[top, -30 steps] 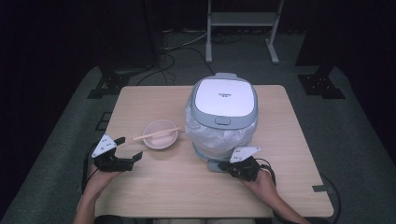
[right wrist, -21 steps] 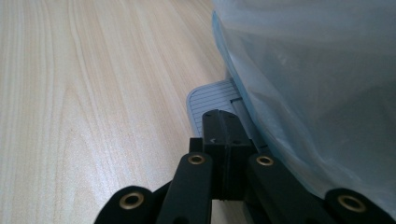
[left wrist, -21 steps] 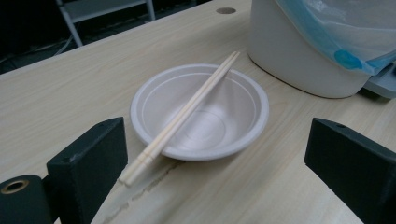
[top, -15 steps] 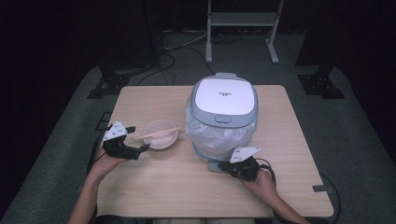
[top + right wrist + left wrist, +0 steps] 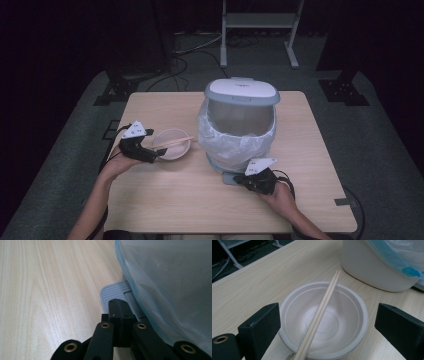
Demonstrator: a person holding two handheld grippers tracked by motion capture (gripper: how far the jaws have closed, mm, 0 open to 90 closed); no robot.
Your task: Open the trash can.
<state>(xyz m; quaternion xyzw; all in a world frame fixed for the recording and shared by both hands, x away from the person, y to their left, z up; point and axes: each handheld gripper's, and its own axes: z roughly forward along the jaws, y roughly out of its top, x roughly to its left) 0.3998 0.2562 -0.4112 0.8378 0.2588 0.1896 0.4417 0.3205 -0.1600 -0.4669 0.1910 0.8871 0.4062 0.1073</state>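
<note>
Bench (image 5: 165,210): pale wood top carrying everything listed; dark floor around it.
Bin (image 5: 241,122): white pedal bin with its grey-and-white lid tipped up, standing at mid-bench toward the far edge; a clear, blue-tinted liner bag (image 5: 220,140) is folded down over its rim.
Pedal (image 5: 113,293): grey ribbed plate projecting from the bin's base on the side facing the near edge.
Bowl (image 5: 324,320): shallow white disposable bowl, upright, near the left edge of the bench and just beside the bin's base.
Chopsticks (image 5: 322,312): one pale wooden pair, lying together across the bowl from rim to rim.
Left gripper (image 5: 327,332): held at the bowl's near-left side; jaws wide apart, one on each side of the bowl, gripping nothing.
Right gripper (image 5: 120,312): at the bin's near side; jaws pressed together with nothing between them, their tips on the pedal.
Hands (image 5: 282,197): each holds one gripper; forearms enter over the near edge.
</note>
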